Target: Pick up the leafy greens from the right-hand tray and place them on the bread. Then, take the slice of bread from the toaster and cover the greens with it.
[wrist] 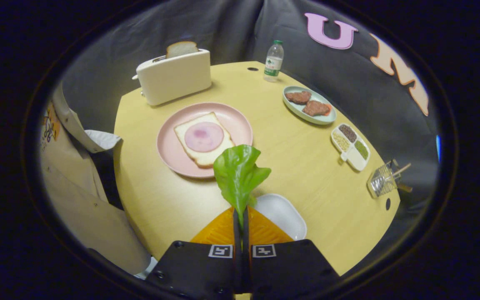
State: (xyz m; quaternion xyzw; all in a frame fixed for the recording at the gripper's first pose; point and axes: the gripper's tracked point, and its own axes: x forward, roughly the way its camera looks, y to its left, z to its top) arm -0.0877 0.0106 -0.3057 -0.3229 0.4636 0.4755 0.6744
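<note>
Closest in, the gripper [240,216] has its two fingers pinched tight together on the stem of the leafy greens [238,173], and the leaf stands upright out of them, lifted above the table [302,166]. Right under the fingers sits a white tray [283,214], lying just beside them on the near part of the tabletop. Just beyond the leaf is a pink plate [169,146] carrying a slice of bread [194,152] with a round of ham [203,136] lying on top; the leaf's tip overlaps the plate's near rim from where I stand. Farther back stands a cream toaster [175,77] with another slice of bread [181,48] poking up out of its slot. Off to the right I can see a water bottle [273,61], a pale green dish [302,114] holding two meat patties [308,103], a divided condiment tray [356,160] and a small wire basket [381,181] near the table's edge. On the left, a person's beige sleeve [77,200] hangs alongside the table
</note>
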